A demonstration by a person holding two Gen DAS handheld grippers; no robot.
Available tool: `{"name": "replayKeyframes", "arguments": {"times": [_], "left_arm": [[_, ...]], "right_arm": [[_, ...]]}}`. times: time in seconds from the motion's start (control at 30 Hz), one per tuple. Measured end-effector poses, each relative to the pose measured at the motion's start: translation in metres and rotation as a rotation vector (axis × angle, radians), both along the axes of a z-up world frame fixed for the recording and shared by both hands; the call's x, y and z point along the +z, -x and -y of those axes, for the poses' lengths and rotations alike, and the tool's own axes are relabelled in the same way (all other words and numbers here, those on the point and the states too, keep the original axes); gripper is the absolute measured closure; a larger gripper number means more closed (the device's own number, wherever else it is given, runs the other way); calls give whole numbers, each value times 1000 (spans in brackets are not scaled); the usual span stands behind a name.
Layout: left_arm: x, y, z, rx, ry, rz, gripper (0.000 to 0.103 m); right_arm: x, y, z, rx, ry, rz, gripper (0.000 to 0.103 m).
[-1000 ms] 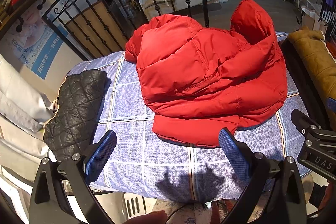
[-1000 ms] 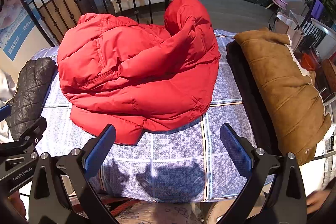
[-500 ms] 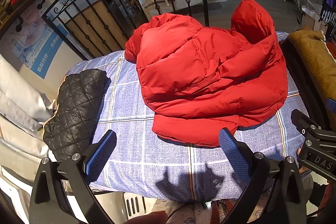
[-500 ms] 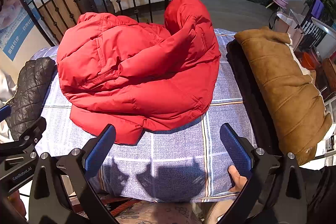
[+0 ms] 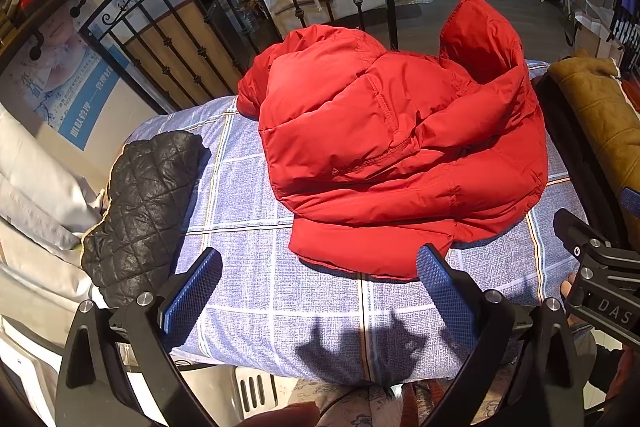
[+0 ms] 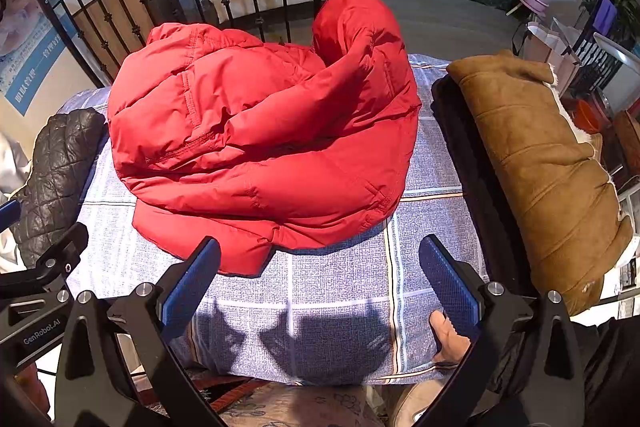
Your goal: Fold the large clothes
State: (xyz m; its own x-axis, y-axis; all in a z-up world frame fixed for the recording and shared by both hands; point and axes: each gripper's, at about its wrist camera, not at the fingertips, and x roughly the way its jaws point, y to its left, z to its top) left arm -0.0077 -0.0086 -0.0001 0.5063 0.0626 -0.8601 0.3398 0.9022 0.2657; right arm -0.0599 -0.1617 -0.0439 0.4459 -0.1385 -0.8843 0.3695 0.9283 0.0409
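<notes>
Right wrist view alone shows hand, red jacket shared

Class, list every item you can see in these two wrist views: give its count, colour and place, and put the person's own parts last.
puffer jacket: one, red, crumpled mid-bed
quilted jacket: one, black, left bed edge
suede coat: one, brown, right side
checked bedsheet: one, blue-lilac, under the jackets
iron railing: one, black, behind the bed
left gripper: one, black with blue pads, open, empty
right gripper: one, same colours, open, empty
thumb: one, near the right gripper
</notes>
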Motion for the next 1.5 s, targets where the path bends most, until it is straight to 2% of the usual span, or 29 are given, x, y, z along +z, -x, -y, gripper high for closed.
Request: {"name": "replayKeyframes", "arguments": {"times": [0.93,1.1,1.23,1.33,1.43,1.5], "left_arm": [[-4,-2,0,1,9,-7,7],[-5,-5,-3,4,26,-12,7],[-5,-10,-7,-7,67,-4,7],[-6,-24,-26,-13,142,37,7],[-10,-41,-60,-55,244,160,7],[-25,-55,-79,-103,226,205,7]], "right_arm": [[-2,-1,-1,-5,-11,0,5],[-4,-3,2,-12,-25,2,5],[-3,0,7,-8,-62,45,5],[-8,5,25,-12,-159,116,5],[-20,10,50,-30,-217,175,5],[-35,8,65,-30,-243,170,5]]}}
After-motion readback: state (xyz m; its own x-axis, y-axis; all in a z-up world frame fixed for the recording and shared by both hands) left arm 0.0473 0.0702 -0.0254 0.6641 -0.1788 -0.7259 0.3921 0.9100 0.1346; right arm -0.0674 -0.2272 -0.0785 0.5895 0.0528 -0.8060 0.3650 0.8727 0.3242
